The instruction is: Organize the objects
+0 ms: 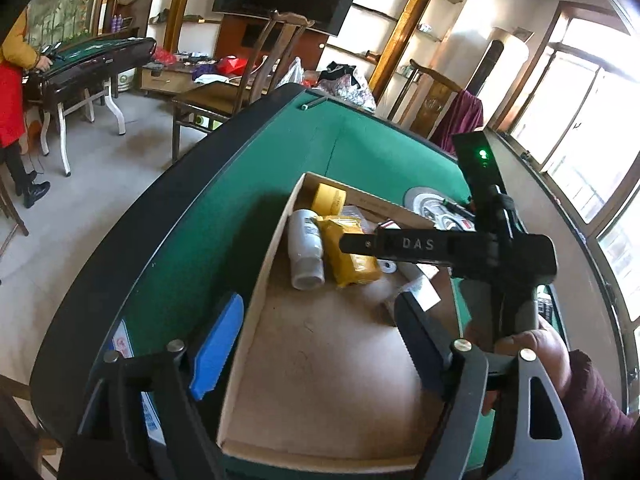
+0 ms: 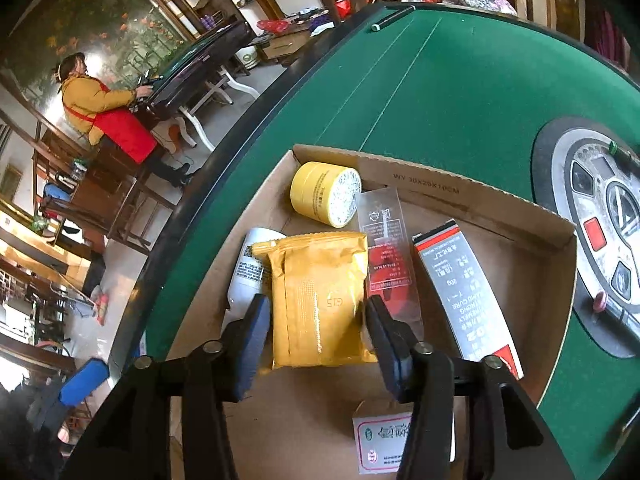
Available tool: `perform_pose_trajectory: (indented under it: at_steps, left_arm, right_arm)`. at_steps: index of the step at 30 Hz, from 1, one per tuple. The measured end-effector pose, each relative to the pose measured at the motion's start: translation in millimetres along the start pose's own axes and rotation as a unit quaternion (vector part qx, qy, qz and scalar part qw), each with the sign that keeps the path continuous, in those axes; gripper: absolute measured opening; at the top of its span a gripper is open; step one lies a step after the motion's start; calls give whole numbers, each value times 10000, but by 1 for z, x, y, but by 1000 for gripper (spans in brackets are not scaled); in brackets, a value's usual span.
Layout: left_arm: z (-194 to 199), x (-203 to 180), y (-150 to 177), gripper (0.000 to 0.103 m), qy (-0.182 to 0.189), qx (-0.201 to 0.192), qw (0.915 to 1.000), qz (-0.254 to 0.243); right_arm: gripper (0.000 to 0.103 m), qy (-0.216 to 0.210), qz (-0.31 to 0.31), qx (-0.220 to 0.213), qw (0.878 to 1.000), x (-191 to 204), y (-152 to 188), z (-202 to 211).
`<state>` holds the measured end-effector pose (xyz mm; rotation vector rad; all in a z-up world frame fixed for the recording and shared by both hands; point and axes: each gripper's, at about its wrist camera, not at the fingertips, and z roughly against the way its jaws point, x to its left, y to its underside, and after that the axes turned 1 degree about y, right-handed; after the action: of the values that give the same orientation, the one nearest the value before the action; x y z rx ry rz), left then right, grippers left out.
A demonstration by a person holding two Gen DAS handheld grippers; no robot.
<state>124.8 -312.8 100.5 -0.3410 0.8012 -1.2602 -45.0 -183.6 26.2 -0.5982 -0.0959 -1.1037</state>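
A shallow cardboard box (image 2: pixel 460 190) sits on the green table. In it lie a yellow foil packet (image 2: pixel 320 296), a white bottle (image 2: pixel 250 268), a round yellow jar (image 2: pixel 324 192), a clear red-printed packet (image 2: pixel 388 256), a grey-and-red box (image 2: pixel 468 296) and a small white carton (image 2: pixel 380 440). My right gripper (image 2: pixel 312 322) is open with a finger on each side of the yellow packet's near end. My left gripper (image 1: pixel 316 340) is open and empty; its blue finger (image 1: pixel 216 344) is outside the box's left wall (image 1: pixel 260 280) and its dark finger over the box. The right gripper's body (image 1: pixel 472 252) crosses the left wrist view.
The table (image 1: pixel 200 232) has a raised dark rim and a round control panel (image 2: pixel 600 232) at its centre. A small dark stick (image 2: pixel 392 18) lies near the far rim. Chairs (image 1: pixel 248 80), another table (image 1: pixel 92 60) and a person in red (image 2: pixel 108 120) are beyond.
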Motion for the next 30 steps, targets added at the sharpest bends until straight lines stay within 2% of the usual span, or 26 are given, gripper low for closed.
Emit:
perform_pose_trajectory:
  at_steps: [3,5,7,10,14,17,18,20,22,23,24,26,30]
  left_arm:
    - [3,0,3,80,86,45,9999,111]
    - [5,0,6,80,110,75,9997,206]
    - [8,-2,9,80,163,89,9995,265]
    - [13,-14,13,82,287,49,9993,219]
    - [20,-37,10,90,991,-14,9945,346]
    - [24,-55,8,92,1469,-329,9877,414]
    - [24,-62,8,93,1622,-393,9851,413]
    - [19,-75,10,93,1812,-380,9818,417]
    - [11,-91,13,93,1795,-265,9828,349]
    - [7,-98,16,93,1732,-194,9843,289]
    - [4,-107,18,93,1626,-118,9864,212]
    - [-1,-123,22,93,1360,-15,9907,-5]
    - [-14,-152,27,93,1199,213,9920,-333]
  right_arm:
    - [66,30,143,-212,9997,1,7,21]
    - [71,135,245,-394,9988,4,14,38]
    - [82,233,293,-631,9973,1,22,62]
    - [88,473,313,-939,9940,-9,37,94]
    - [90,1016,337,-1402,9843,-31,59,140]
    - [95,1440,371,-1953,9694,-54,68,185]
    - [99,1541,347,-2143,9639,-60,73,200]
    - [103,1580,251,-2534,9540,-73,84,227]
    - [103,1456,191,-2939,9445,-89,98,245]
    - [103,1556,167,-3005,9409,-94,101,248]
    - [103,1865,92,-3026,9346,-105,105,249]
    - [103,2241,-149,-2933,9293,-124,110,246]
    - [103,2471,-935,-2721,9253,-188,120,244]
